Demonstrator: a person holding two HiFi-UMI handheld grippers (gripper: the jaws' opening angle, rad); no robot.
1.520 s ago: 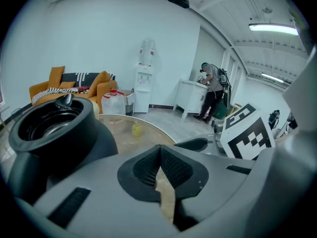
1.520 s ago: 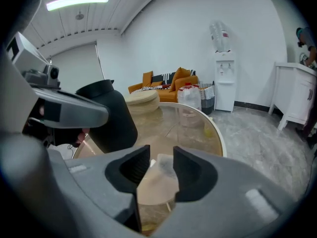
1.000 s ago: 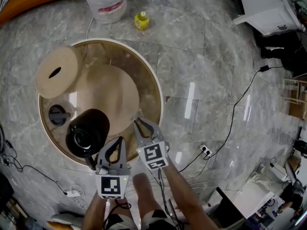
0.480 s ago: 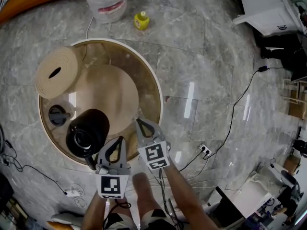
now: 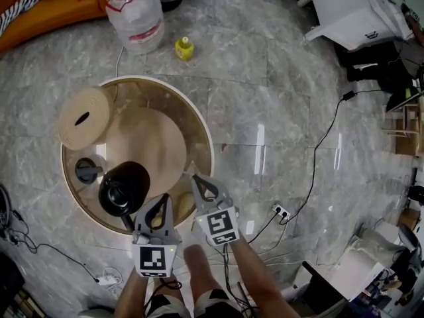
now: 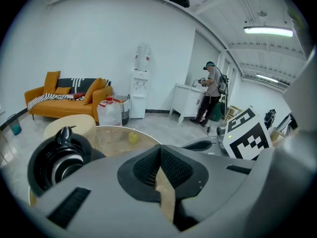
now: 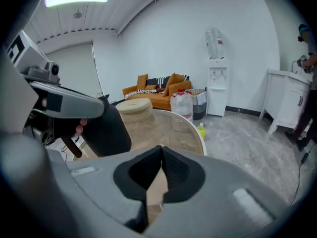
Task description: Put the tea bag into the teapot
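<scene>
The right tongs (image 5: 193, 173) were closed. In the right gripper view a thin tan paper strip, which I took for the tea bag (image 7: 155, 190), was pinched between the ribbed black pads, its long side running along the slit.

The coming move turned on 1 relation: the teapot (image 5: 124, 189) stood to the person's left of that bag, near but apart, with the left tongs (image 6: 160, 152) roughly between them. The left tongs were the nearer pair, just beside the teapot's right flank. Their jaws were together too, with a tan sliver in the slit that I could not name.

The teapot was squat, round and matt black, with its mouth open and facing up and a thin dark stick handle pointing toward the person. Its lid (image 5: 86, 171), black with a knob, lay just beyond the teapot to its left. The teapot stood on a round glass bench (image 5: 212, 148) with a smooth cream rim. To my eye the bag needed carrying left until it was over the teapot's mouth.
</scene>
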